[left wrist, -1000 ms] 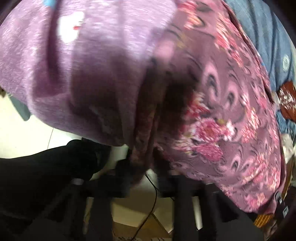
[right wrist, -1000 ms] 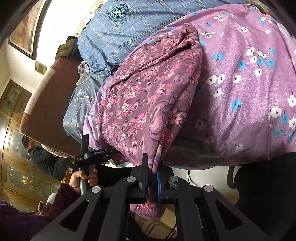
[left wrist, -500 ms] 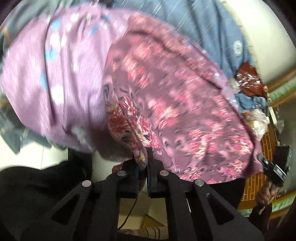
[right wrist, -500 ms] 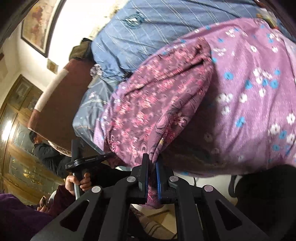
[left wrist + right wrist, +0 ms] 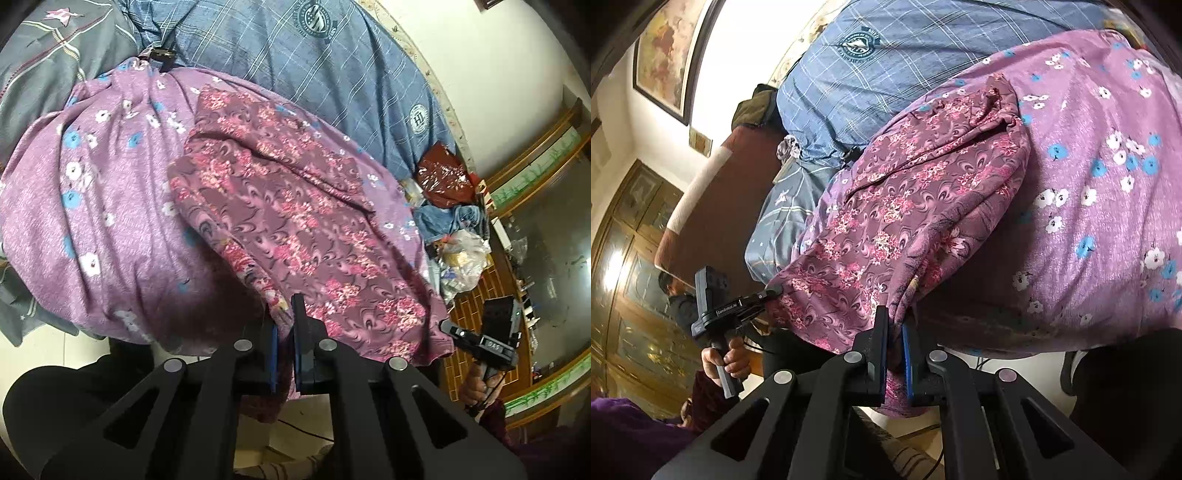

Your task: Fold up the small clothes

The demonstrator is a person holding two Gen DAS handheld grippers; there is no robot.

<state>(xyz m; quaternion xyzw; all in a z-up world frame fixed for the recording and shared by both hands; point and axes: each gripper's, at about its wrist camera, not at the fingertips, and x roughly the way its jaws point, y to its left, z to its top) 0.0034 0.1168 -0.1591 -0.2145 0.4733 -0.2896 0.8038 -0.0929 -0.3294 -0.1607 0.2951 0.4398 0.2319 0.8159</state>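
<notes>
A mauve garment with pink flower print (image 5: 295, 221) lies spread over a lilac flowered cloth (image 5: 92, 206) on the bed, its near edge hanging over the side. My left gripper (image 5: 282, 325) is shut on one near corner of the garment. My right gripper (image 5: 894, 332) is shut on the other near corner of the same garment (image 5: 905, 206). The right gripper also shows in the left wrist view (image 5: 480, 347), and the left gripper in the right wrist view (image 5: 768, 293).
A blue checked blanket (image 5: 314, 62) covers the bed behind the lilac cloth (image 5: 1108, 184). Plastic bags and clutter (image 5: 450, 206) lie at the bed's far side. A brown headboard (image 5: 713, 206), a wooden cabinet (image 5: 628, 266) and pale floor (image 5: 48, 350) surround it.
Both grippers have drawn back toward the bed's edge with the garment held. The garment, bunched up close to the left camera before, now lies spread flat over the lilac cloth.
</notes>
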